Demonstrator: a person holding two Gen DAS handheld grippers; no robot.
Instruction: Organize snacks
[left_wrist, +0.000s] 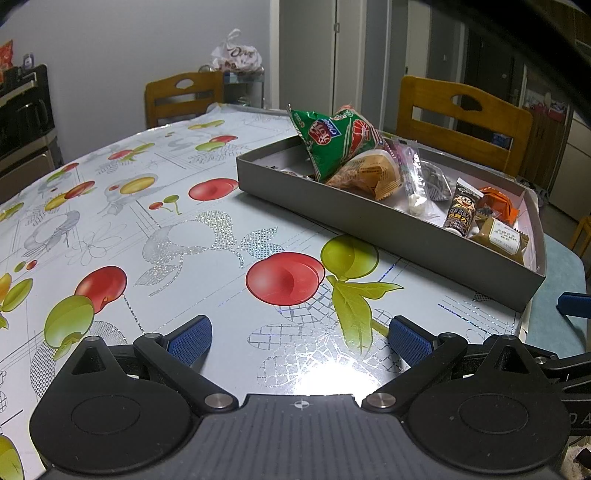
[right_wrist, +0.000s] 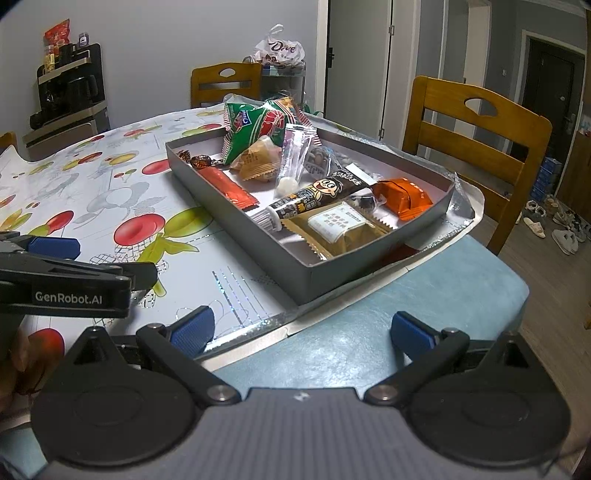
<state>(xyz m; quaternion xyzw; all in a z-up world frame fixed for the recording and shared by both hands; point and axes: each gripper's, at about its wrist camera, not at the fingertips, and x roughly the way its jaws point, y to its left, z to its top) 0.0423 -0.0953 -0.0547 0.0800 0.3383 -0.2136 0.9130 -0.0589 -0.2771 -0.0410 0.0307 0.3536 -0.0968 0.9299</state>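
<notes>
Left wrist view: left claw spread wide, empty, over counter w/ fruit-print cloth. Grey tray far right, holding green chip bag, tan pastry, other snacks.

Right wrist view: right claw also wide apart, empty, near counter edge; tray just beyond, orange packet at its right end.

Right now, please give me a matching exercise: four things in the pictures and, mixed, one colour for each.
Things:
1. big snack bag
2. flat stick packet
3. box
4. gripper pads

Colours:
A. blue
B. grey
C. green
D. red

Pairs: 1-C, 2-D, 3-B, 4-A
</notes>
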